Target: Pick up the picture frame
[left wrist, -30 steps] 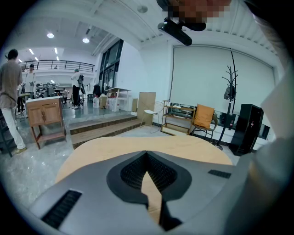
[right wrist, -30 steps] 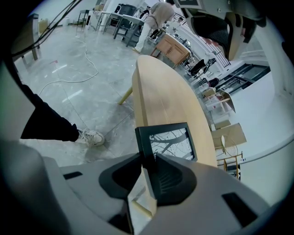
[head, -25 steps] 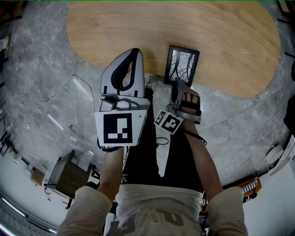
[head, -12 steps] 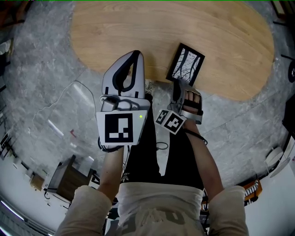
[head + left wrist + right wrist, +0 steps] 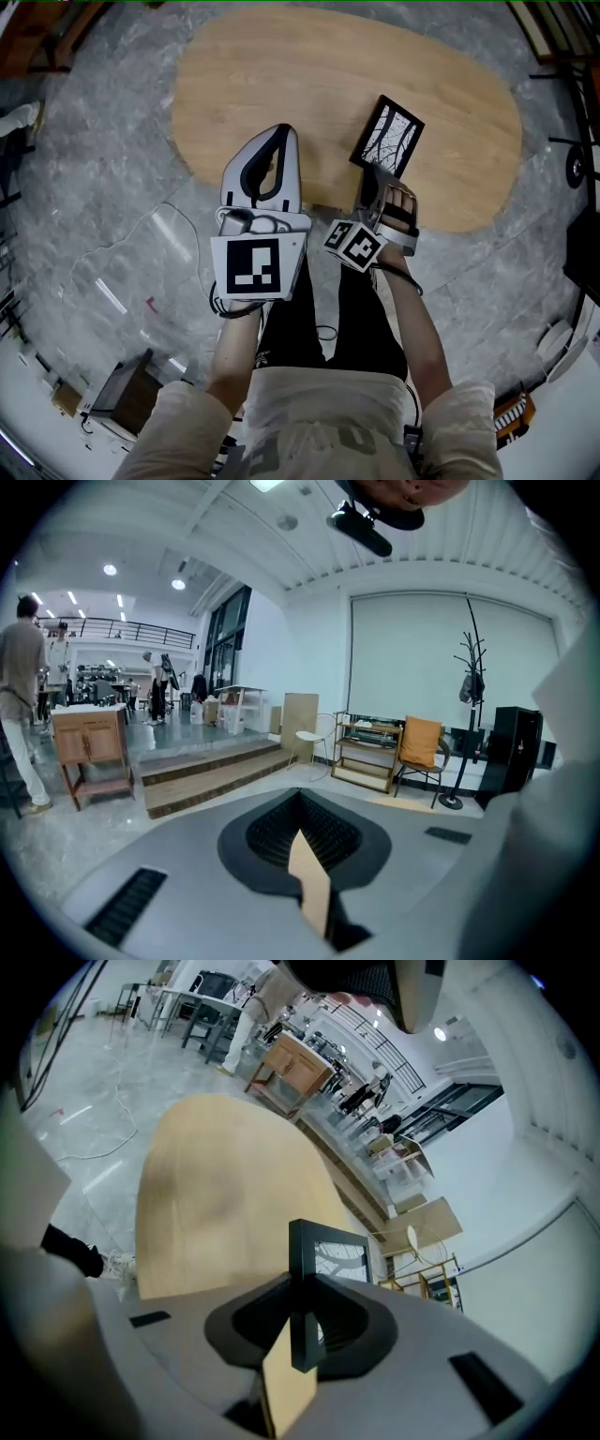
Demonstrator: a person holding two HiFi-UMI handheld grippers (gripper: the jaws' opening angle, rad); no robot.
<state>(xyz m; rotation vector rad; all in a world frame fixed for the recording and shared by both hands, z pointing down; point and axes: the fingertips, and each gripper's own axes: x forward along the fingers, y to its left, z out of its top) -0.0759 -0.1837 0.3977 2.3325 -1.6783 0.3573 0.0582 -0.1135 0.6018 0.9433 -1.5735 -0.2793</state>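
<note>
The room is a wide, bright hall; the left gripper view shows low wooden steps point(image 5: 211, 771) and a chair with an orange cushion point(image 5: 420, 747) against a pale wall. In the head view, grey marbled floor point(image 5: 103, 159) surrounds a rounded light-wood table point(image 5: 309, 84) across the upper middle.

The grey left gripper point(image 5: 272, 141) hangs over the table's near edge at centre-left, jaws pressed together with nothing between them.

The right gripper point(image 5: 375, 178), at centre-right, is the one that matters: its jaws are clamped on the near edge of the small black-rimmed picture frame with a bare-branch print point(image 5: 387, 137). The frame's long axis runs straight on from the jaws toward the upper right. It looks tilted and, I judge, lifted clear of the wood.
</note>
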